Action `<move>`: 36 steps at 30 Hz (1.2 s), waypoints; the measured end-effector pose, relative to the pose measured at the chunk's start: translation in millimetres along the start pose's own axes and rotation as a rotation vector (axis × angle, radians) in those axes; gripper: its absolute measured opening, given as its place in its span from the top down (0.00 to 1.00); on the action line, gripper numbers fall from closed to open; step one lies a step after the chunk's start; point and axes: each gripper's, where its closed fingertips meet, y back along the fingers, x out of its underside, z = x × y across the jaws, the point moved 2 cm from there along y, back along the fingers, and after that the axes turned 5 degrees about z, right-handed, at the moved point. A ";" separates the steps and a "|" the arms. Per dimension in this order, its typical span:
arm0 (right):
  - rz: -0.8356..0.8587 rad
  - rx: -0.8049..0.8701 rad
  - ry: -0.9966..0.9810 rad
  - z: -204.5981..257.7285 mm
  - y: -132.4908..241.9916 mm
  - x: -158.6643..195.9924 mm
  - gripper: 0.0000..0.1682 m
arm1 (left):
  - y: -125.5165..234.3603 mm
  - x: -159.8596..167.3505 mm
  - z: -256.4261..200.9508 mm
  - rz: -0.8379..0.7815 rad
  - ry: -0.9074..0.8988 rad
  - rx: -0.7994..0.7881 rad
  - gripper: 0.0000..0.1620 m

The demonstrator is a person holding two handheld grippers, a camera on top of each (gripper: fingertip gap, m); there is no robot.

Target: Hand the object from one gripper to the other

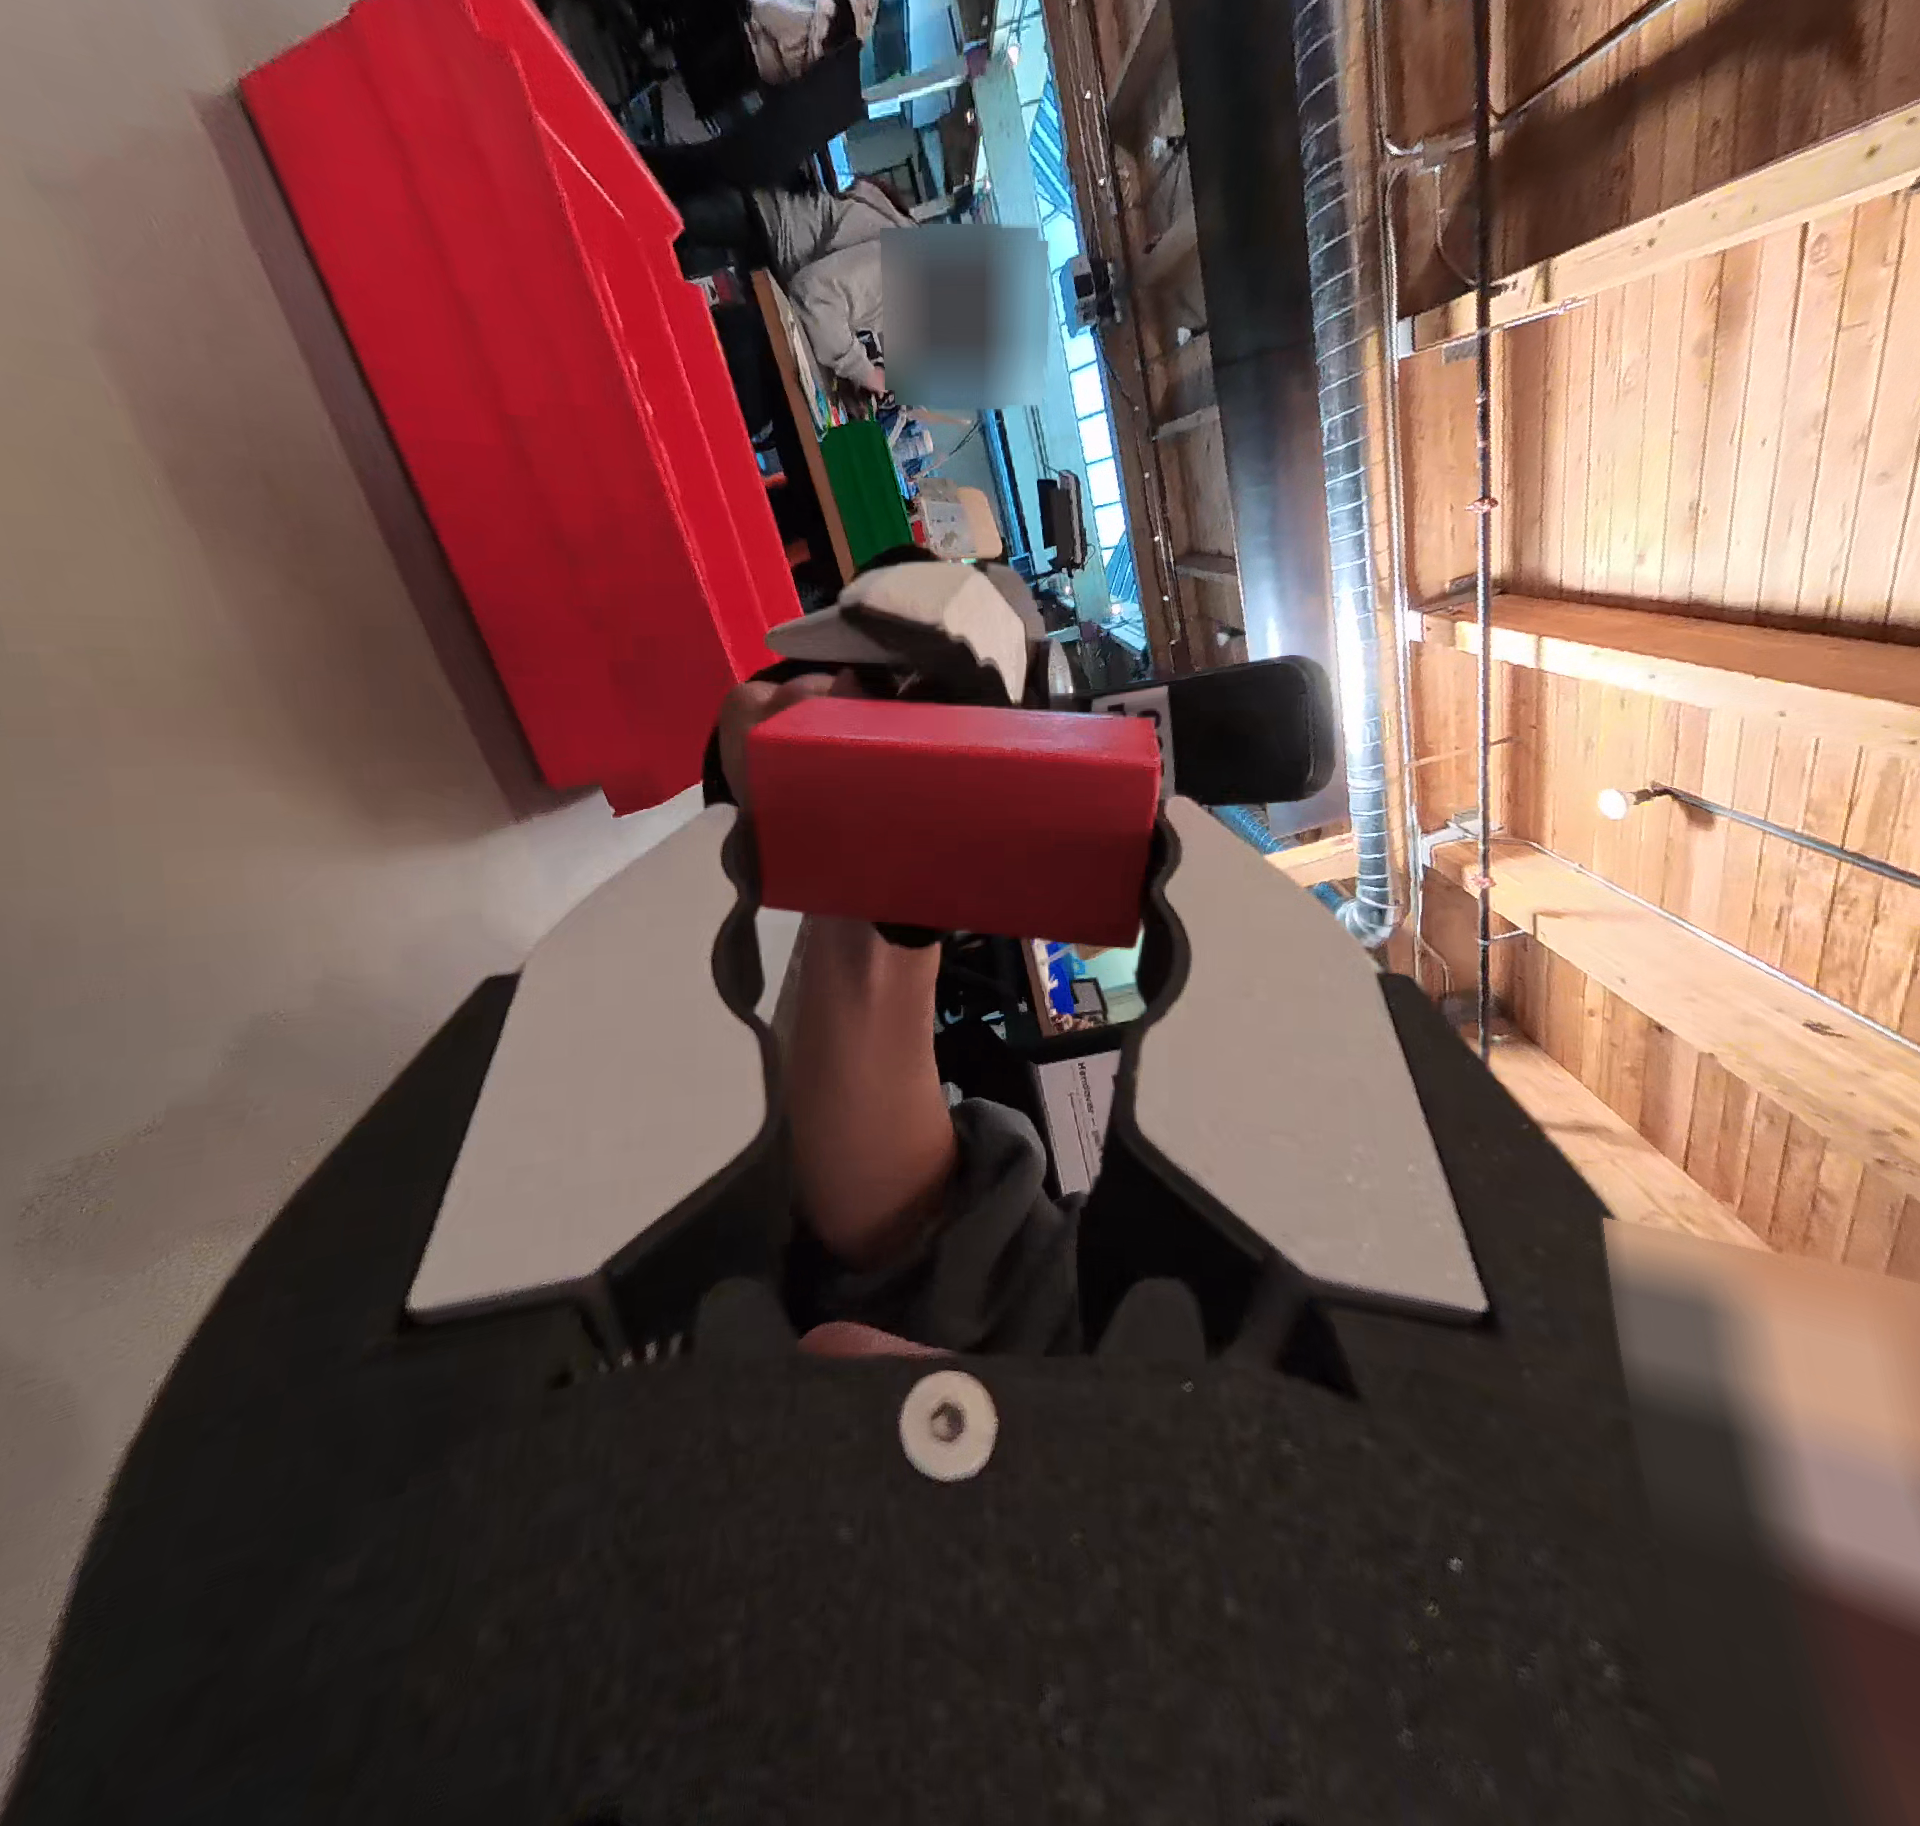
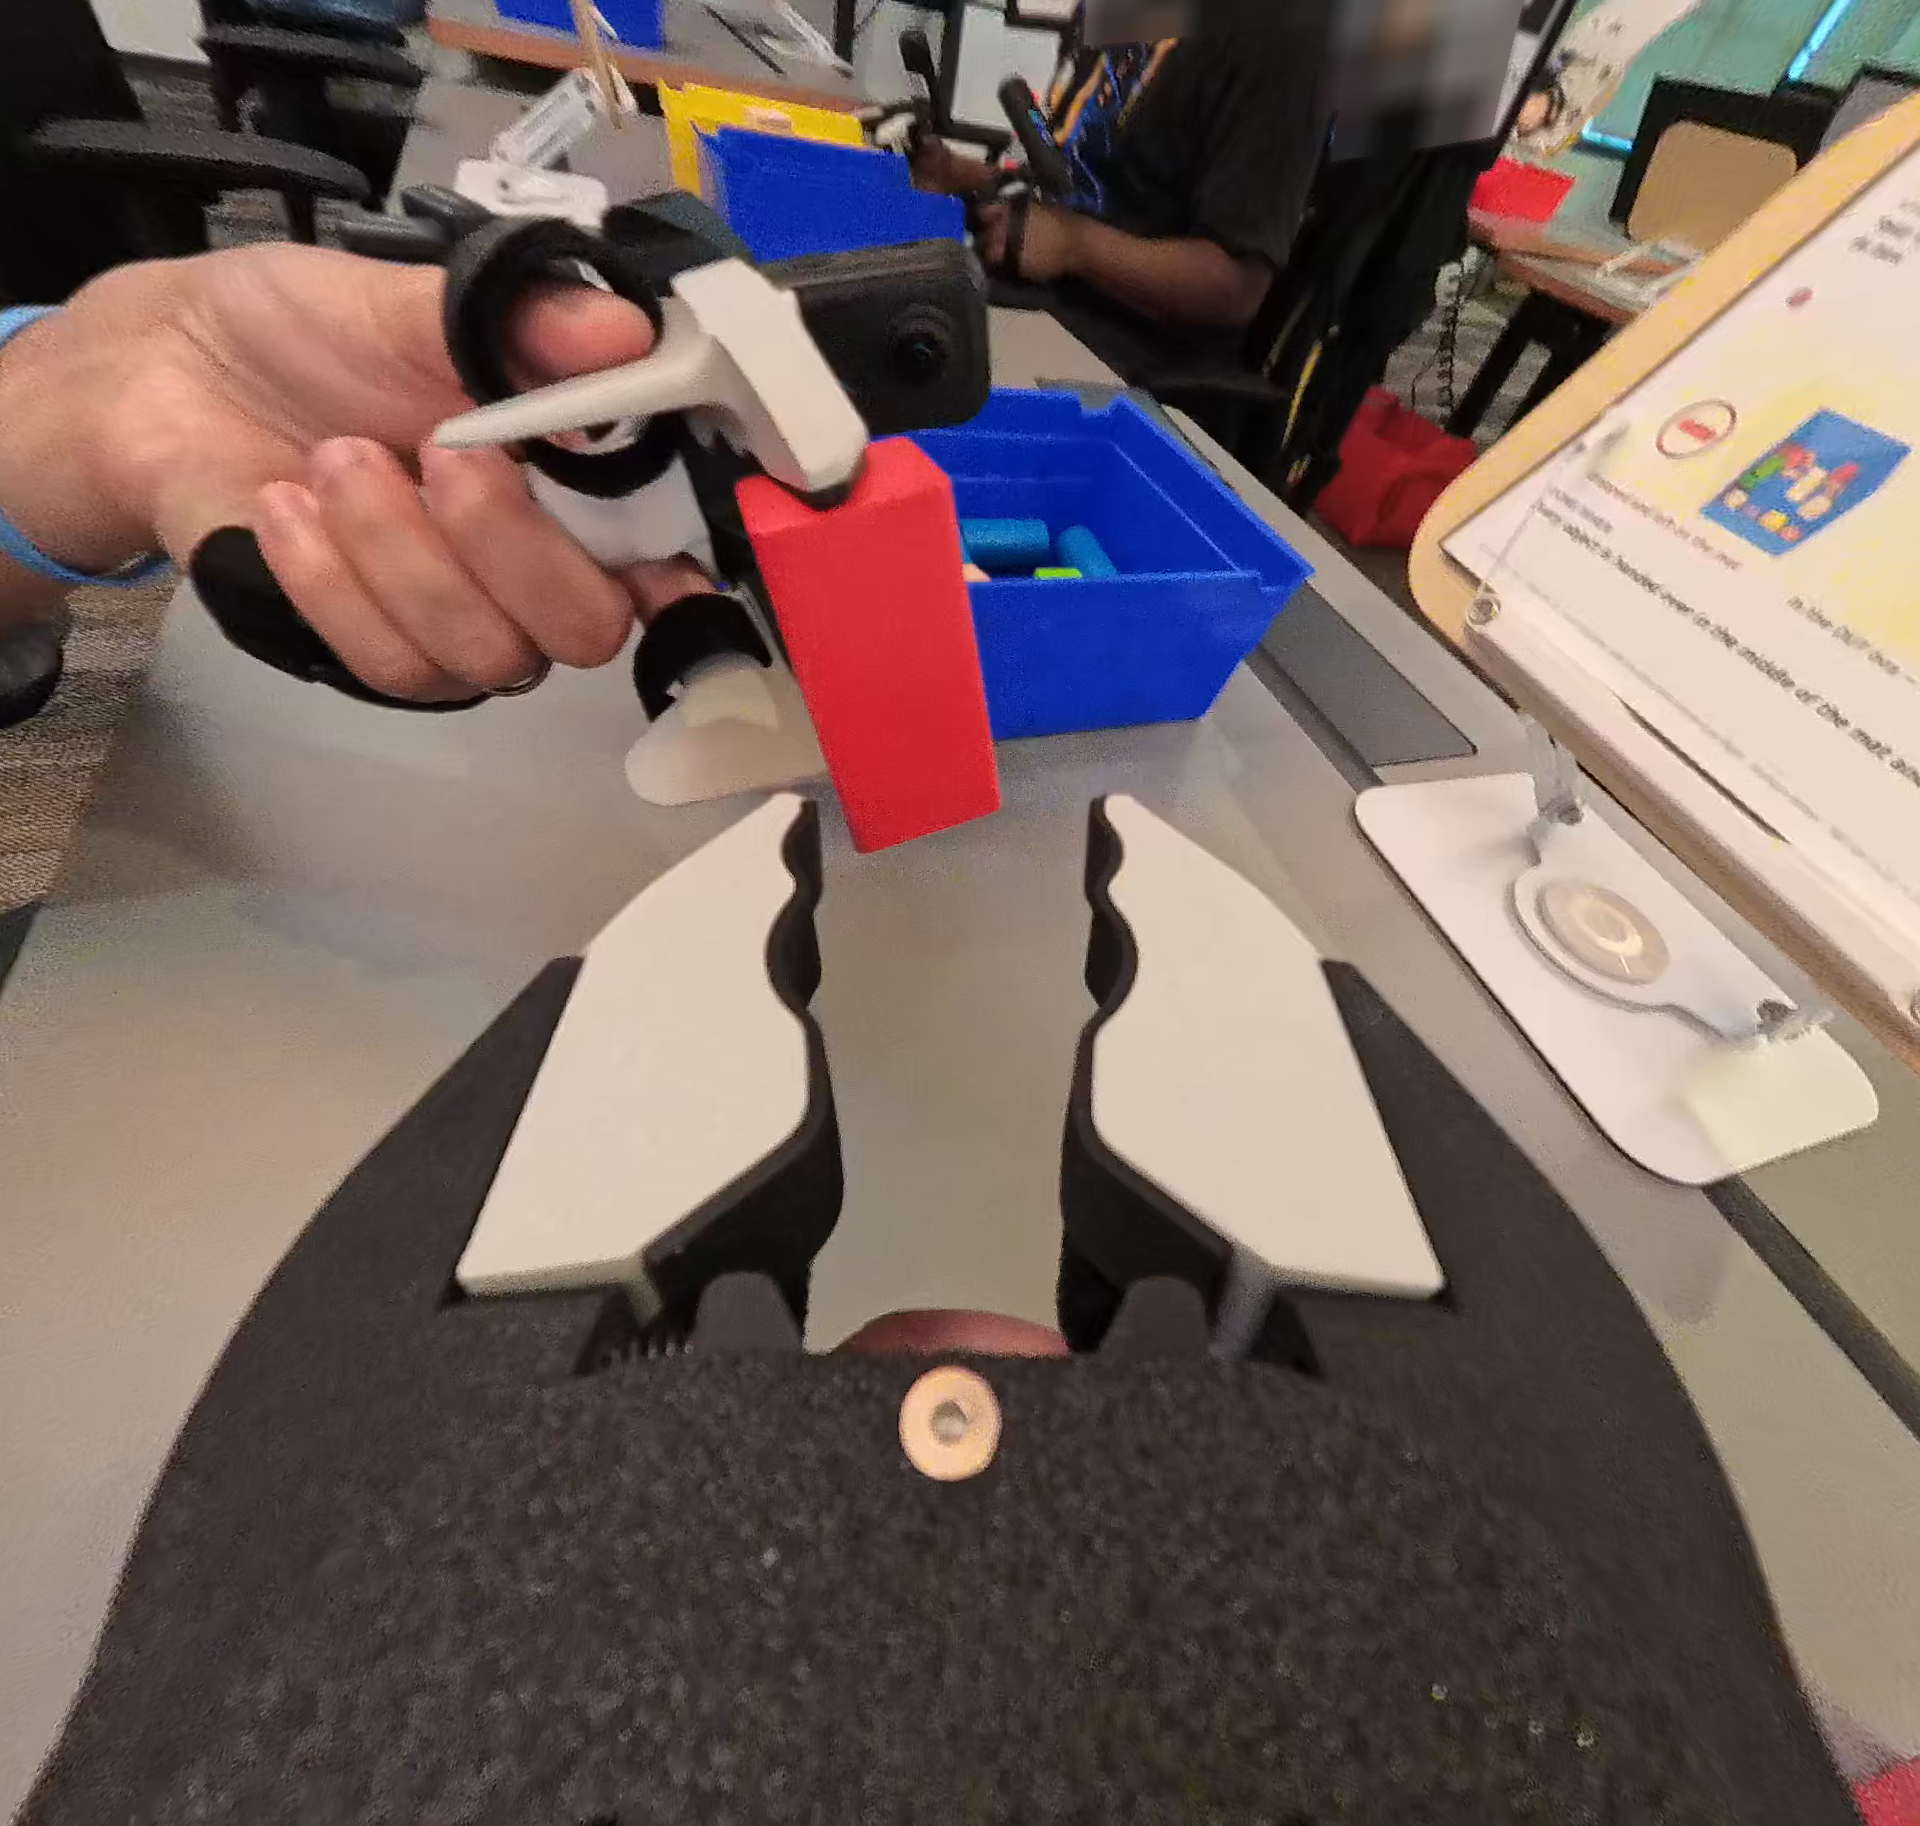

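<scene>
A red rectangular block sits crosswise between the fingertips of my left gripper, which is shut on it. In the right wrist view a hand holds that left gripper above the table, with the red block hanging down and slightly tilted. My right gripper is open and empty, and the block's lower end sits just at the gap between its fingertips without touching them. The right gripper shows partly behind the block in the left wrist view.
A blue bin with several coloured blocks stands on the grey table behind the block. An instruction board on a white stand is at the right. A red bin sits on the table. People sit at far desks.
</scene>
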 end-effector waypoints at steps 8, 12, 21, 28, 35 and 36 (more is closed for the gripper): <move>-0.069 -0.066 0.057 12.2 -2.9 -5.2 0.78 | -13.7 10.4 4.3 0.087 0.076 0.113 0.57; -0.090 -0.079 0.097 21.0 4.1 -18.3 0.80 | -8.6 15.8 -11.6 0.129 -0.006 0.167 0.58; -0.006 0.154 0.014 -35.3 131.9 -36.6 0.80 | 38.6 116.3 17.7 0.067 -0.317 -0.032 0.61; 0.694 0.452 -0.571 -86.3 229.9 107.0 0.80 | 46.4 161.7 62.6 0.153 -0.293 -0.171 0.65; 1.057 0.412 -0.882 -78.3 232.6 208.4 0.80 | 38.3 172.2 69.4 0.235 -0.289 -0.186 0.66; 1.084 0.415 -0.903 -79.1 231.2 216.6 0.80 | 38.7 171.6 67.5 0.231 -0.280 -0.171 0.67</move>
